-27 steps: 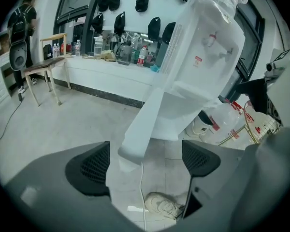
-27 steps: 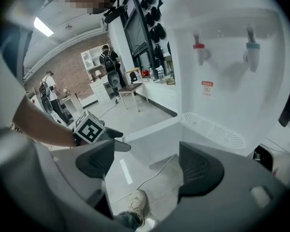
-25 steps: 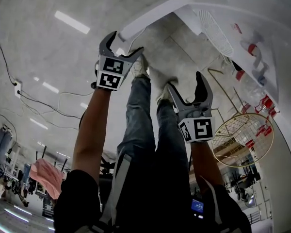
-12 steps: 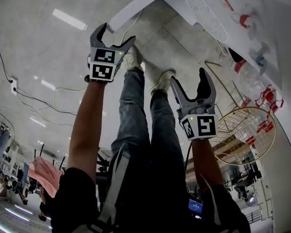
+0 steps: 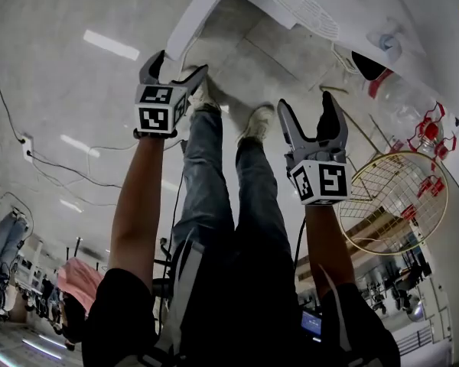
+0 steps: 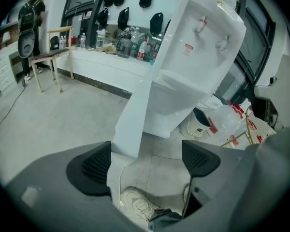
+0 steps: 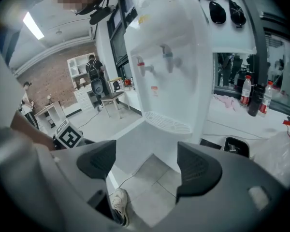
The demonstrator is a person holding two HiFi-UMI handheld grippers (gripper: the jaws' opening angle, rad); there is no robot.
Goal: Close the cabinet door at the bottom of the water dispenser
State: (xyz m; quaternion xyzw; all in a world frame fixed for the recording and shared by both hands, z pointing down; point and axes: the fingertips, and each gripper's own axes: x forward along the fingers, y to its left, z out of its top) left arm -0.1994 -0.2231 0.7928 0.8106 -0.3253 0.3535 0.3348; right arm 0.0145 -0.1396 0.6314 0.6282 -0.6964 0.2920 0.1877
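White smooth plastic makes up the water dispenser (image 6: 203,37) and its flat cabinet door (image 6: 135,115), which stands swung open at the bottom. Both grippers have grey jaws with black ribbed pads. The left gripper (image 6: 145,164) has its fingers wide apart, and the door's lower corner stands between them, just beside the left pad. The right gripper (image 7: 146,166) is also spread and holds nothing. The floor (image 6: 171,166) under the dispenser is of pale square tiles. The right gripper view shows the slotted drip tray (image 7: 166,122) clearly. The head view shows a round wire basket (image 5: 394,186), which the right gripper view does not.
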